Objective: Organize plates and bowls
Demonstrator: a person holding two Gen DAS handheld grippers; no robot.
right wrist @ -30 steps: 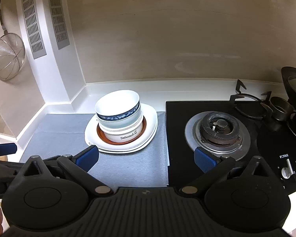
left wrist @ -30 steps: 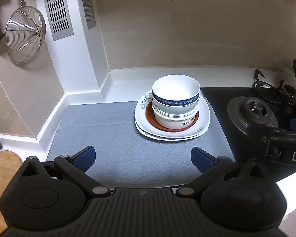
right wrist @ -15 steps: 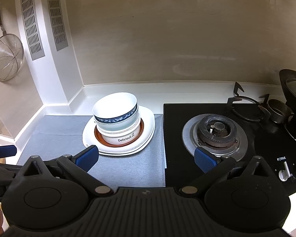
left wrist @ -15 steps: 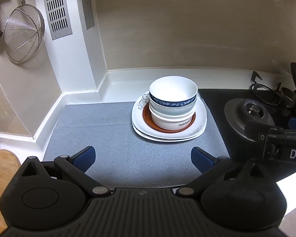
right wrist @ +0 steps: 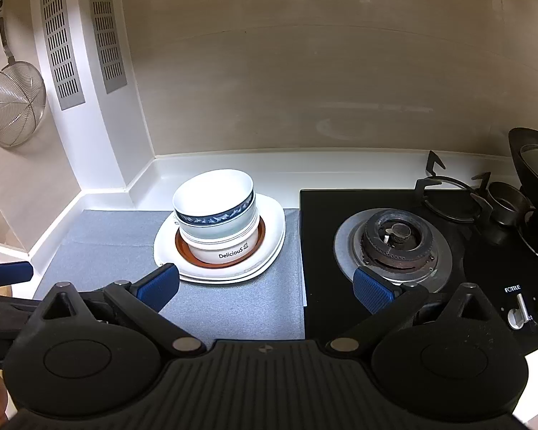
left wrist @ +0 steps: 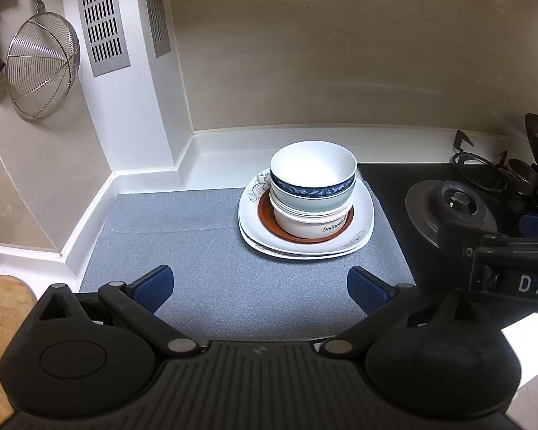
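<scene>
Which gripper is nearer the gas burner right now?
Right. The right gripper hangs at the stove's edge, one finger over the gas burner. The left gripper sits over the gray mat, burner off to its right.

You see a white top bowl [left wrist: 312, 175] with a dark blue leaf-patterned band, a white lower bowl [left wrist: 310, 223] lettered "Delicious" in black, a rust-brown plate [left wrist: 267, 213], white square plates [left wrist: 363, 211] with grey floral corners, a grey mat [left wrist: 183, 236], your tools' blue pads [left wrist: 150, 288], a black hob [right wrist: 484, 268]
</scene>
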